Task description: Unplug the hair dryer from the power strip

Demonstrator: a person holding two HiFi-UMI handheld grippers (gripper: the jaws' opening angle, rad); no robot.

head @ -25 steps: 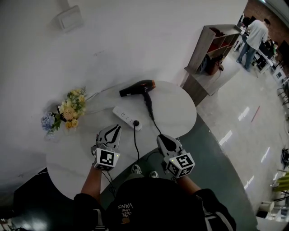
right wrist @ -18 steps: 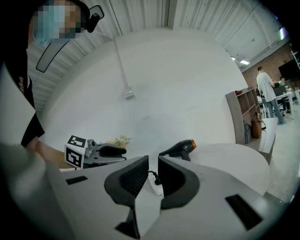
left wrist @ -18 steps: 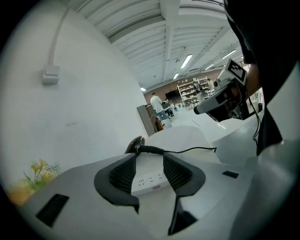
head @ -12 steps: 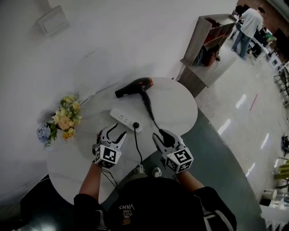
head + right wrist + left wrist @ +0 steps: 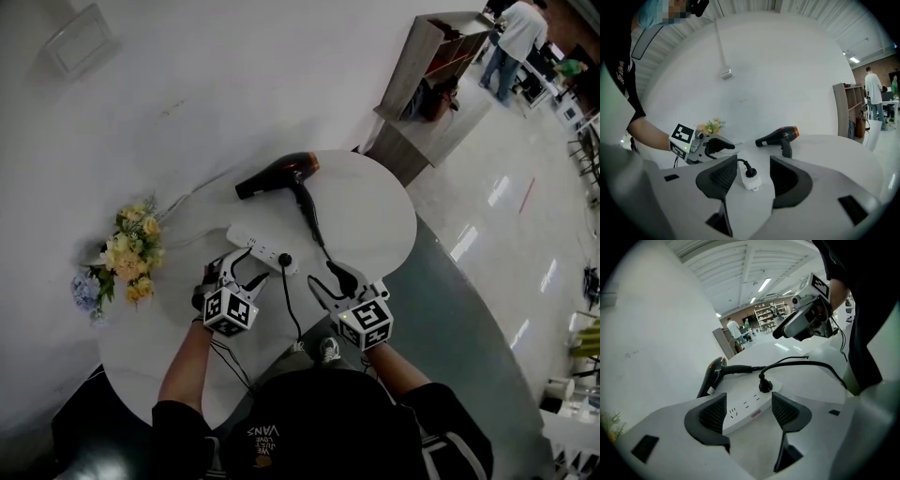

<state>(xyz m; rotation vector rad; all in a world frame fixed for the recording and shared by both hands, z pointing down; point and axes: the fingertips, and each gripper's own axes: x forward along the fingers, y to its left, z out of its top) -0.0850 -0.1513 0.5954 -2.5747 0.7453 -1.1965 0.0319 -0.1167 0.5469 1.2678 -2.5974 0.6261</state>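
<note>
A black hair dryer (image 5: pixel 279 175) with an orange end lies on the round white table (image 5: pixel 375 216). Its cord runs to a black plug (image 5: pixel 284 260) seated in the near end of a white power strip (image 5: pixel 255 246). My left gripper (image 5: pixel 246 269) hovers just left of the strip's near end, jaws opening, nothing pressed between them; in the left gripper view the strip (image 5: pixel 747 406) and plug (image 5: pixel 764 386) lie just beyond its pads. My right gripper (image 5: pixel 328 281) hangs right of the plug, jaws also opening and empty, with the plug (image 5: pixel 751 172) ahead between its fingers.
A bunch of flowers (image 5: pixel 127 258) lies at the table's left. The white wall is close behind the table, with a wall box (image 5: pixel 80 42) on it. A wooden shelf (image 5: pixel 422 75) stands at the back right, and a person (image 5: pixel 511 33) stands beyond it.
Both grippers went from shut to open and moved down and forward toward the power strip's plug end. The hair dryer, strip and plug stayed in place.
</note>
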